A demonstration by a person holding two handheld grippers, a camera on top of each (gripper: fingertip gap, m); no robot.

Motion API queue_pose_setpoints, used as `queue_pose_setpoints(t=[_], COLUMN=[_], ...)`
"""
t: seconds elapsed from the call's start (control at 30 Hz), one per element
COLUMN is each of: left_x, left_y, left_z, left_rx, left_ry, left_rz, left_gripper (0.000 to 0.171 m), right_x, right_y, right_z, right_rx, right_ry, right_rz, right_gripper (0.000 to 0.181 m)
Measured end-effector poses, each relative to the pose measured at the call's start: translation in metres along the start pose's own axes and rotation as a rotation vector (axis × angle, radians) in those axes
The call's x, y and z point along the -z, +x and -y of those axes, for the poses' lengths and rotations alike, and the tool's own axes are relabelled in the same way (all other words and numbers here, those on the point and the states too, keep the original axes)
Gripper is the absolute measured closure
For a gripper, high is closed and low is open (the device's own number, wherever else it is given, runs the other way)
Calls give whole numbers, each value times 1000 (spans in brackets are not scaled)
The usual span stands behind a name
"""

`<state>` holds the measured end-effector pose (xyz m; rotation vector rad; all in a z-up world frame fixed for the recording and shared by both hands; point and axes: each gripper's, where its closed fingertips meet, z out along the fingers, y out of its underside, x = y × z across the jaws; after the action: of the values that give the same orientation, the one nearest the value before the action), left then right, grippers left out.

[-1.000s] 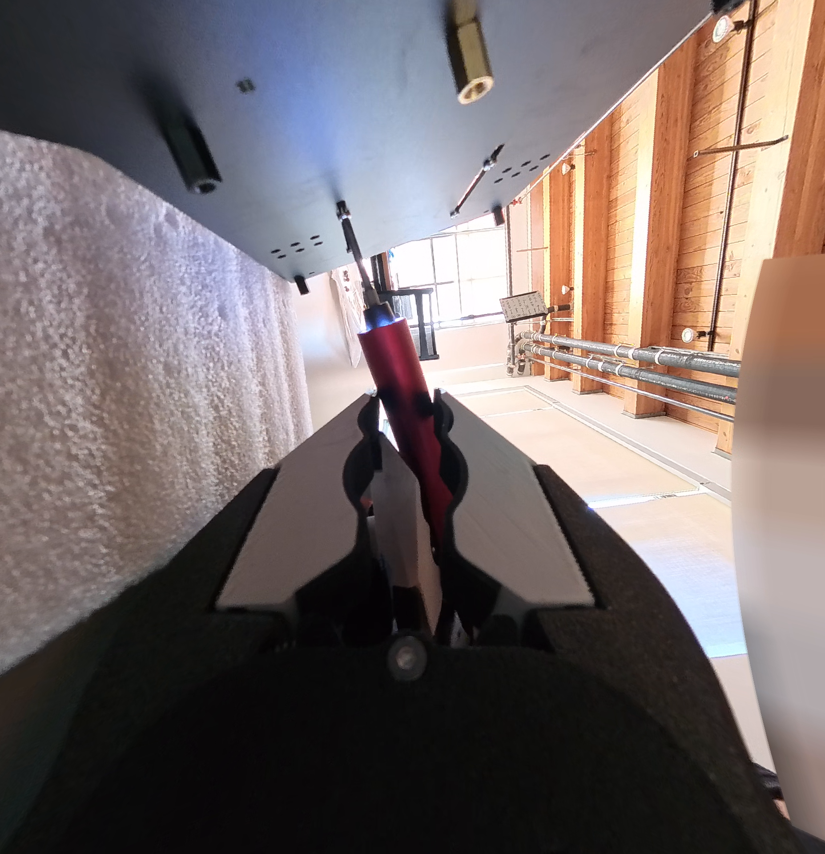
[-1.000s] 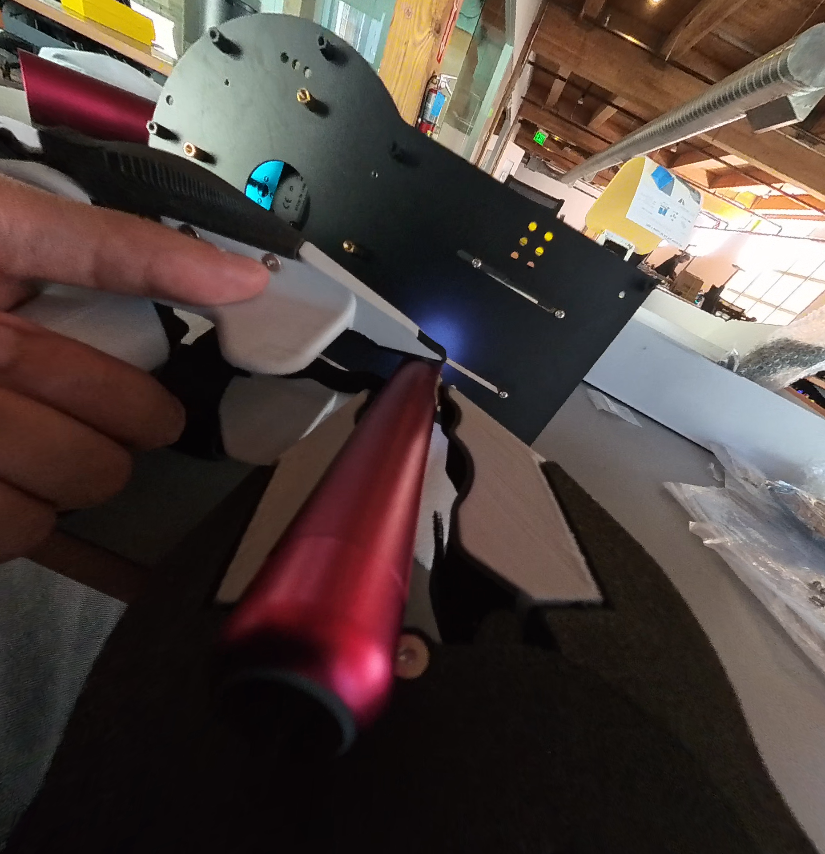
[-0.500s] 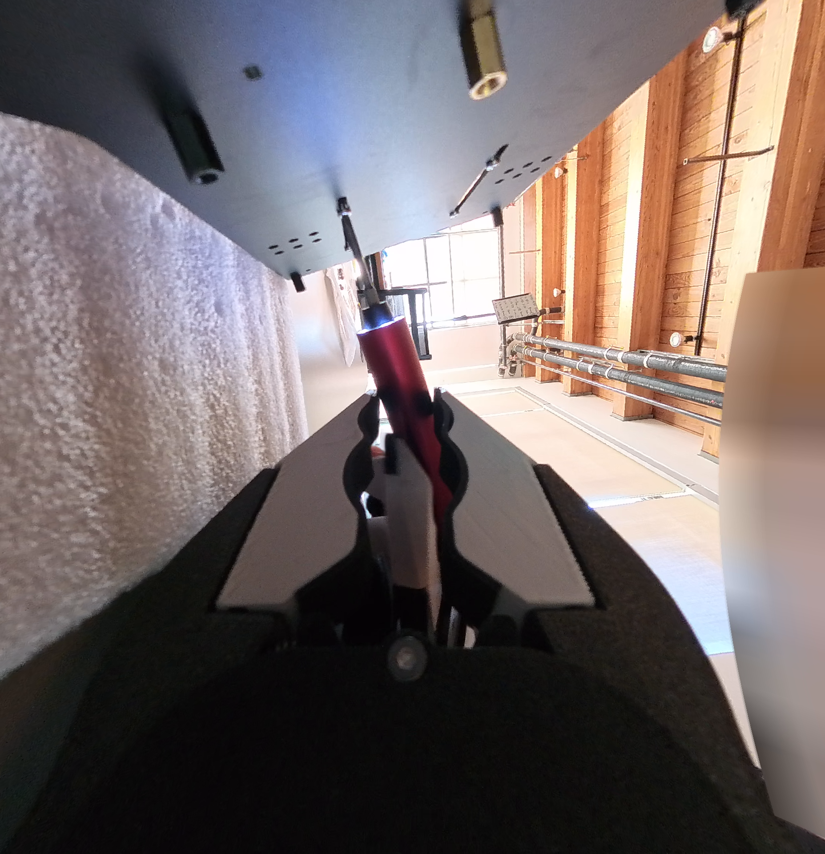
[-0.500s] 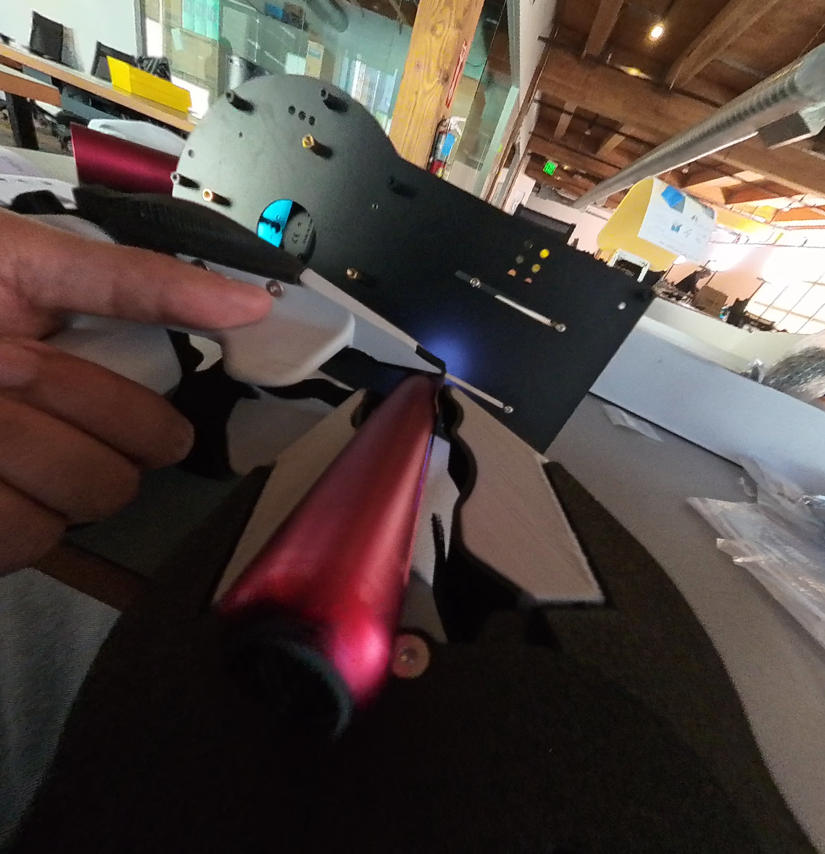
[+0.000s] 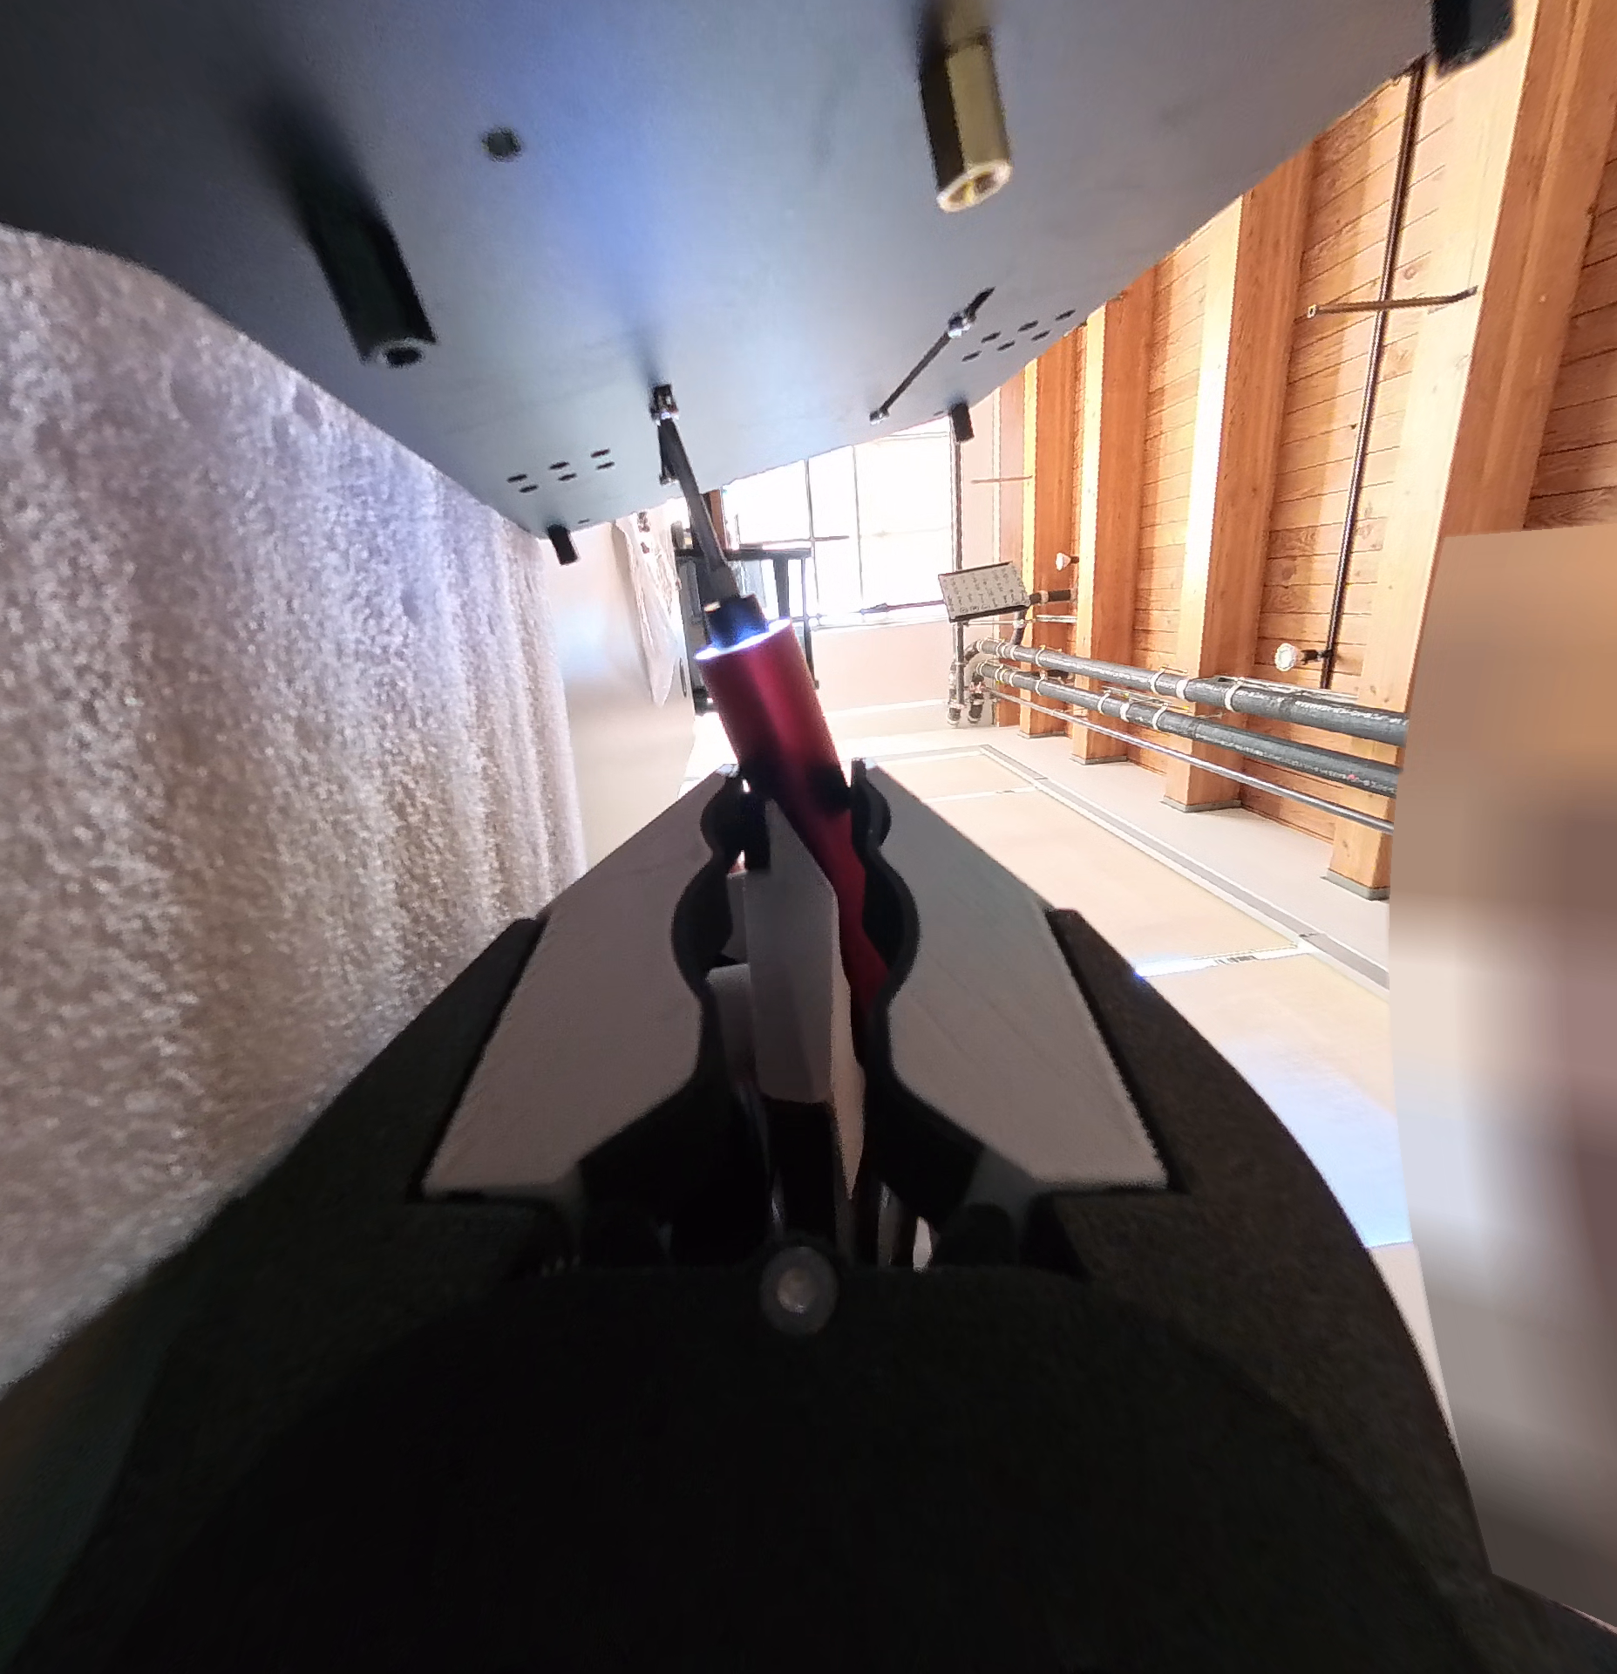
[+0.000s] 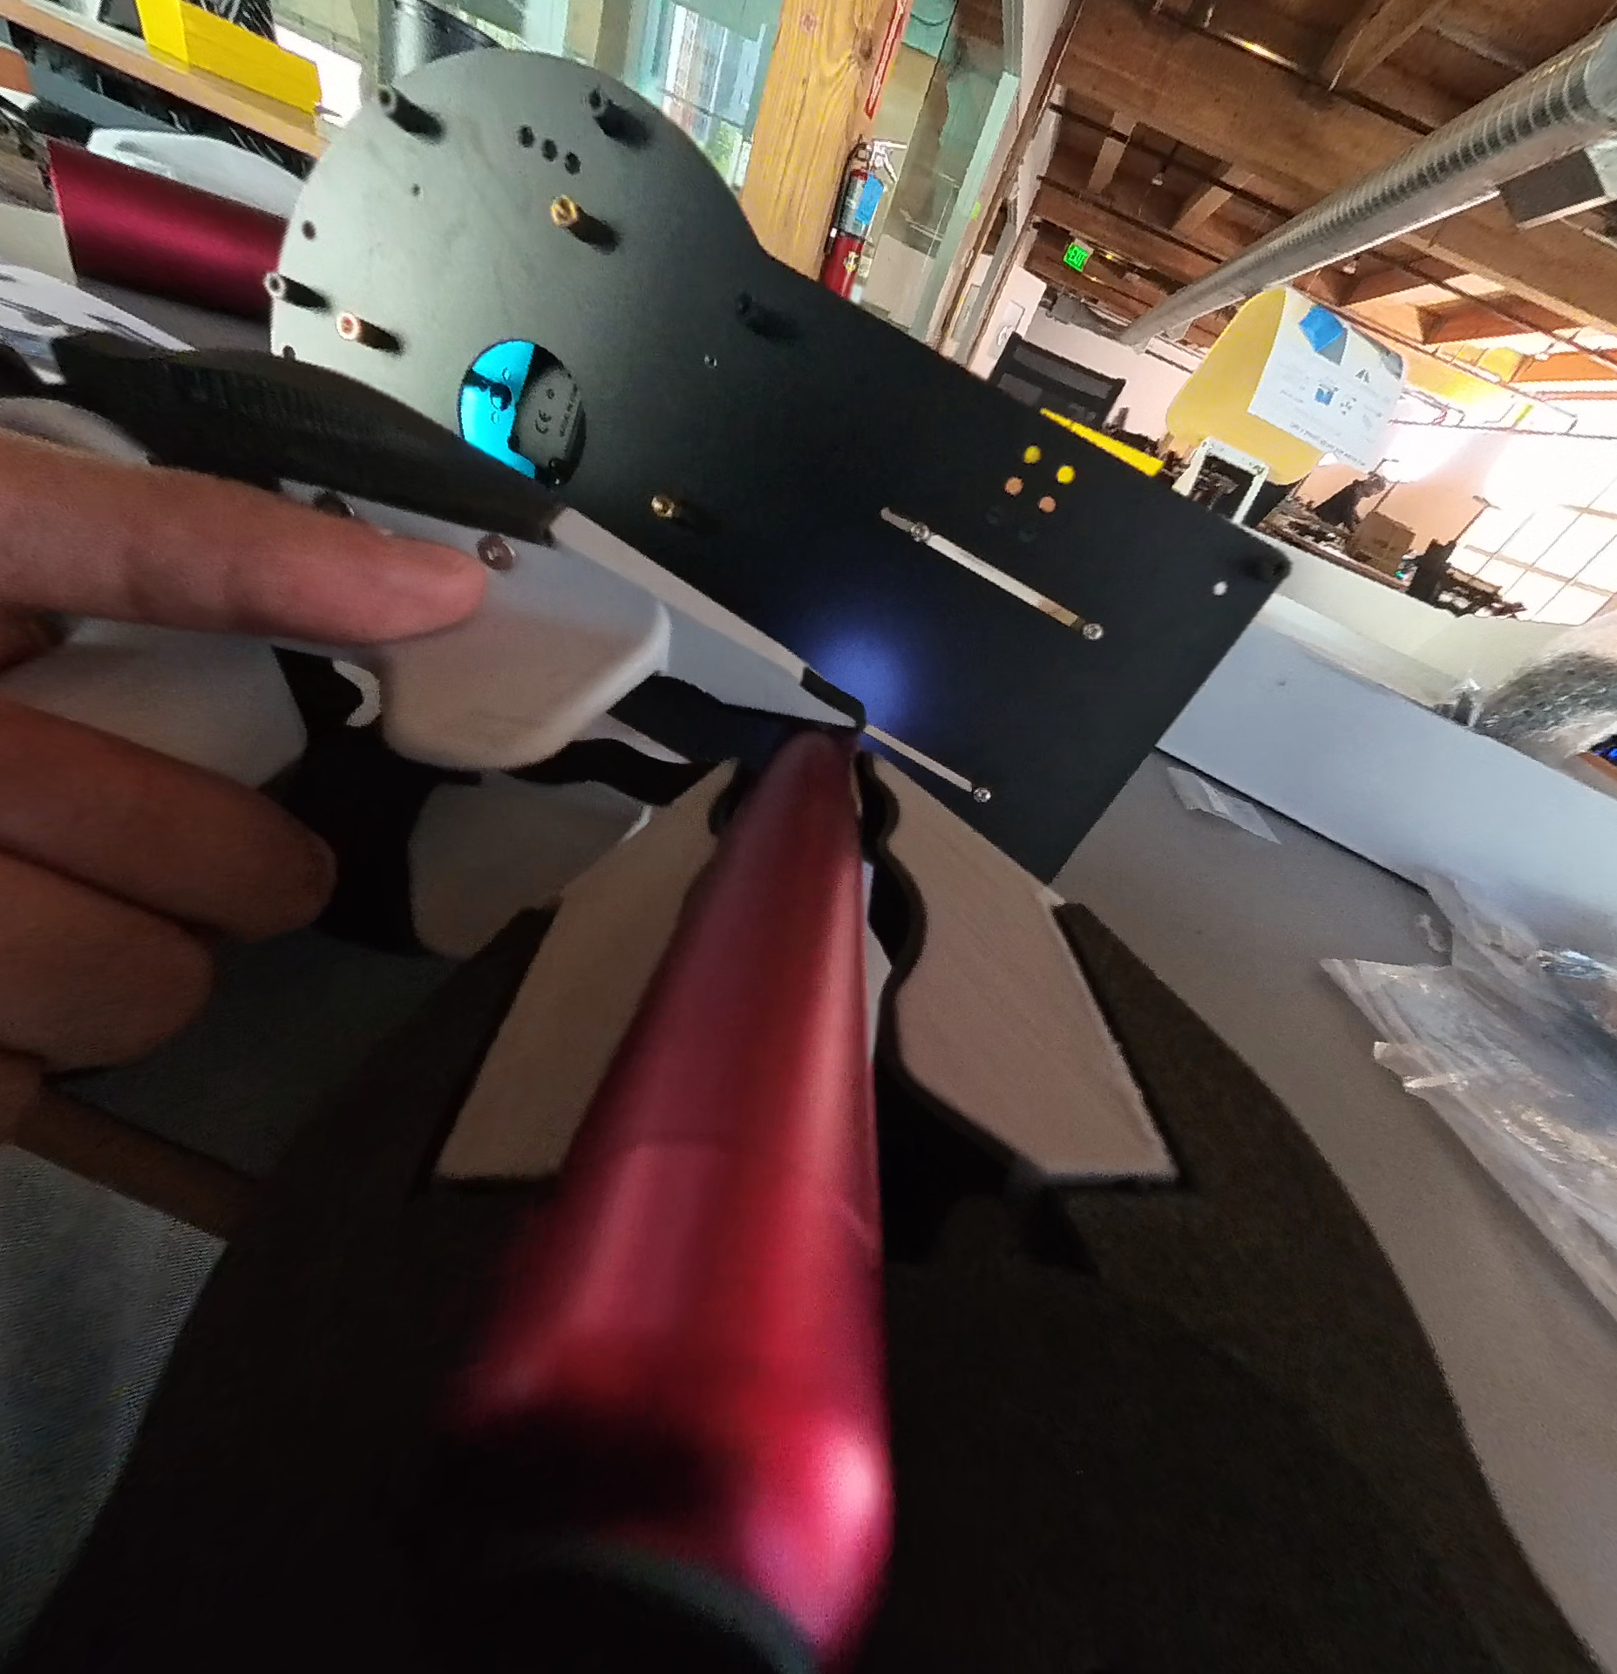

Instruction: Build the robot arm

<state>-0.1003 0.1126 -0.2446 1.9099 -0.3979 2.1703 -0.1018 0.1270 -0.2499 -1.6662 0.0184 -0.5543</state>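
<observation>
- The right gripper (image 6: 791,779) is clamped on a red electric screwdriver (image 6: 741,1132), whose body runs lengthwise between the two fingers.
- The left gripper (image 5: 795,788) has its jaws narrowed around the same red screwdriver (image 5: 768,707) near the lit front end – the right gripper's white finger also sits between them.
- Since a second ago the black plate (image 6: 786,471) has slid lower and right in the right wrist view, and the screwdriver body fills more of the foreground; the grip itself is unchanged.
- The tool's long axis points forward and up – its thin bit (image 5: 687,480) meets a screw (image 5: 664,403) on the plate's (image 5: 605,226) face.
- A hand (image 6: 134,770) holds the left gripper; white foam (image 5: 243,725) lies beside the plate.
</observation>
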Motion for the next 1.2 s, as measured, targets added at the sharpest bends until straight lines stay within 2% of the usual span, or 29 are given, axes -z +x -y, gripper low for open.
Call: queue_pose_setpoints(t=[0.7, 1.2], left_x=[2, 3], left_y=[-3, -2], left_z=[0, 0], left_rx=[5, -21], left_ry=[-4, 6], left_rz=[13, 14], left_gripper=[150, 151], right_x=[0, 1], right_y=[0, -1], right_z=[-3, -1], right_rx=[41, 40], right_ry=[2, 16], right_rz=[-105, -88], right_gripper=[162, 161])
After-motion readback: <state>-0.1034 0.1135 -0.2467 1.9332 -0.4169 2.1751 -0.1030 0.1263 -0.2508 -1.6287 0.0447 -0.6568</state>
